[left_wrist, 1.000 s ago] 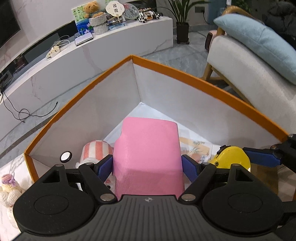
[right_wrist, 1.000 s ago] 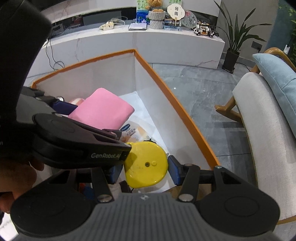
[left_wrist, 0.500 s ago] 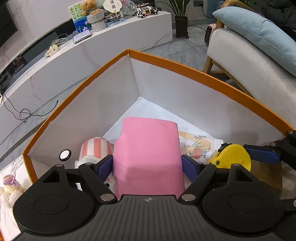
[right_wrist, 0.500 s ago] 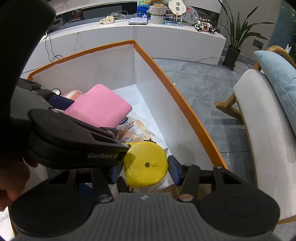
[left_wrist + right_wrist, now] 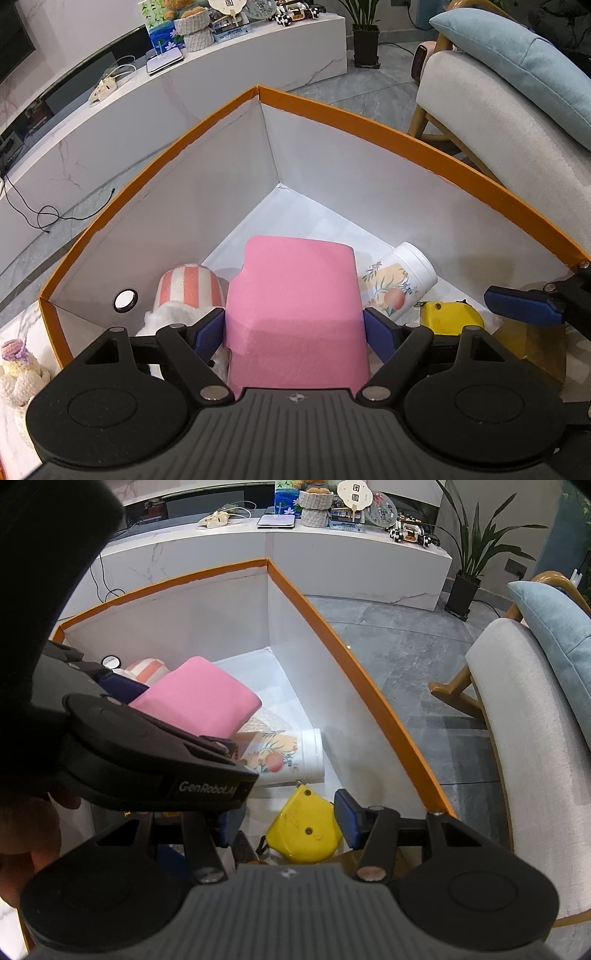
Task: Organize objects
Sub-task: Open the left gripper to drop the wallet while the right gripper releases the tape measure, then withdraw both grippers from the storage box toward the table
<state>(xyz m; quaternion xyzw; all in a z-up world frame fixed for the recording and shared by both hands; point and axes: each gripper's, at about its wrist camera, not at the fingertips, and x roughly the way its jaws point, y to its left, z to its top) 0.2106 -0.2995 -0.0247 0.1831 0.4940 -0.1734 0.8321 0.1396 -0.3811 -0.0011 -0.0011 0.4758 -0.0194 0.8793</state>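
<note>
Inside the orange-rimmed box (image 5: pixel 369 122), our left gripper (image 5: pixel 295 332) clamps the pink pouch (image 5: pixel 295 295), whose near end its body hides. Our right gripper (image 5: pixel 284 821) stands parted around the yellow tape measure (image 5: pixel 303 830), its left finger mostly masked. A floral white bottle (image 5: pixel 288 757) lies beside, partly covered.

Marble console (image 5: pixel 192 99) with trinkets, potted plant (image 5: pixel 469 554), armchair (image 5: pixel 509 122) (blue cushion (image 5: pixel 517 55) on top).
</note>
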